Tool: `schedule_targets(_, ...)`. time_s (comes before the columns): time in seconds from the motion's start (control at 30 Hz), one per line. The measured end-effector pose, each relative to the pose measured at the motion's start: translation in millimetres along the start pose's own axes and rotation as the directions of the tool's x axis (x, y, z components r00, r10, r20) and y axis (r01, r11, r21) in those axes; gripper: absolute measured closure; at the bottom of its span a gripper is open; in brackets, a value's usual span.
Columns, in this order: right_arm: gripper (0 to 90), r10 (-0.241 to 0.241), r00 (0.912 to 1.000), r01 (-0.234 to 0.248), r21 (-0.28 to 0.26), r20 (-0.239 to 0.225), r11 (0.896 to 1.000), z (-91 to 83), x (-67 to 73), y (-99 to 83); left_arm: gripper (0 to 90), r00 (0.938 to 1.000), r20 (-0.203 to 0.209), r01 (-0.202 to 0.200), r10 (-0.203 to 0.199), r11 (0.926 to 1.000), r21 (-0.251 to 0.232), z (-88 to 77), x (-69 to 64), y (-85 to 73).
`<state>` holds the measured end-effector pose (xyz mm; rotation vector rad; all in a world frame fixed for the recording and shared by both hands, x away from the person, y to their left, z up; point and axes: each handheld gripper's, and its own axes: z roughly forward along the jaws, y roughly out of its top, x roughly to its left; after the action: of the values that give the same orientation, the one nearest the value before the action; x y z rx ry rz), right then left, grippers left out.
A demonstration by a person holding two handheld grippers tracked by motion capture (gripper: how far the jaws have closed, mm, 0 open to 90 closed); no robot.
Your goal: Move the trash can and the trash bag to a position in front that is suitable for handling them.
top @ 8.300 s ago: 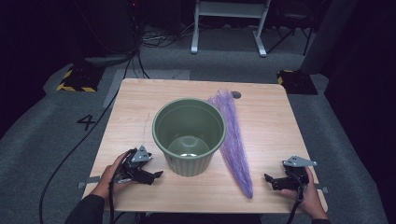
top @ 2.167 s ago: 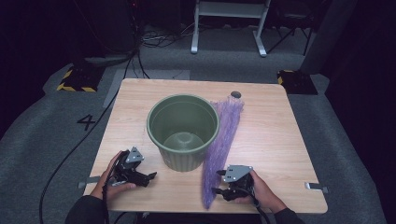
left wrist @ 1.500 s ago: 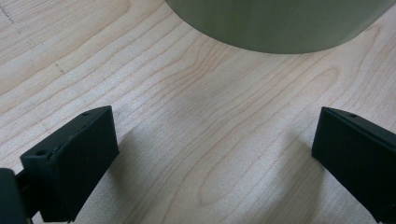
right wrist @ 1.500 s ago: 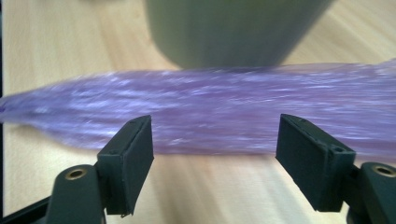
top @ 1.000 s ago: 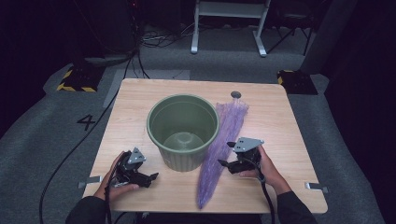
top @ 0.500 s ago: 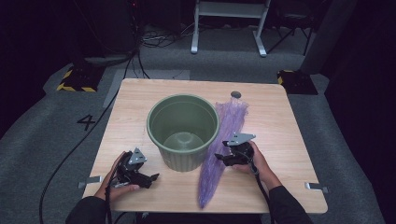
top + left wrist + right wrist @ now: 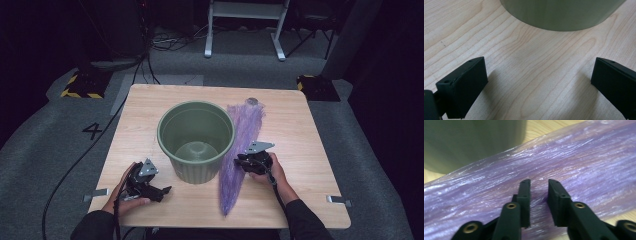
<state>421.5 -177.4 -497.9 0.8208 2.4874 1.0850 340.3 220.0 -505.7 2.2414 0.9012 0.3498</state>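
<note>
From my remote seat I see the round green plastic bucket standing near the middle of the light wooden bench. The long purple crinkled plastic bag lies on the bench just right of the bucket, running from the far side toward the near edge. My right hand-held gripper sits on the bag's middle, right of the bucket. My left hand-held gripper rests on the bench, left of and nearer than the bucket.
</note>
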Motion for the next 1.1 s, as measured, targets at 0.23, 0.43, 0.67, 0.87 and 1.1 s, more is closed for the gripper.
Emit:
schedule_targets(0.23,78.4,0.085,0.9950,-0.085,-0.006,0.052,0.996,-5.5,-13.3,-6.8,0.0,0.9999,0.012,-0.004,0.004,1.0000,0.001,0.6,0.6,0.5)
schedule_targets(0.43,70.3,0.118,0.9888,-0.118,-0.003,0.091,0.993,-15.5,-23.9,-13.7,0.0,0.9998,0.017,-0.011,0.011,0.9999,0.001,3.8,1.5,3.8)
schedule_targets(0.67,42.5,0.114,0.9917,-0.110,-0.074,0.060,0.991,-50.1,-24.9,-14.5,0.0,0.9998,0.019,-0.011,0.011,0.9999,0.001,4.6,1.3,4.7)
schedule_targets(0.87,52.1,0.057,0.9982,-0.059,-0.167,-0.018,0.984,-85.2,-9.7,-27.4,0.0,0.9998,0.019,-0.010,0.010,0.9999,0.001,4.7,1.2,4.7)
schedule_targets(1.1,58.7,-0.014,0.9955,0.000,-0.142,-0.094,0.990,-91.9,11.6,-42.6,0.0,0.9998,0.019,-0.011,0.011,0.9999,0.000,4.6,1.3,4.7)
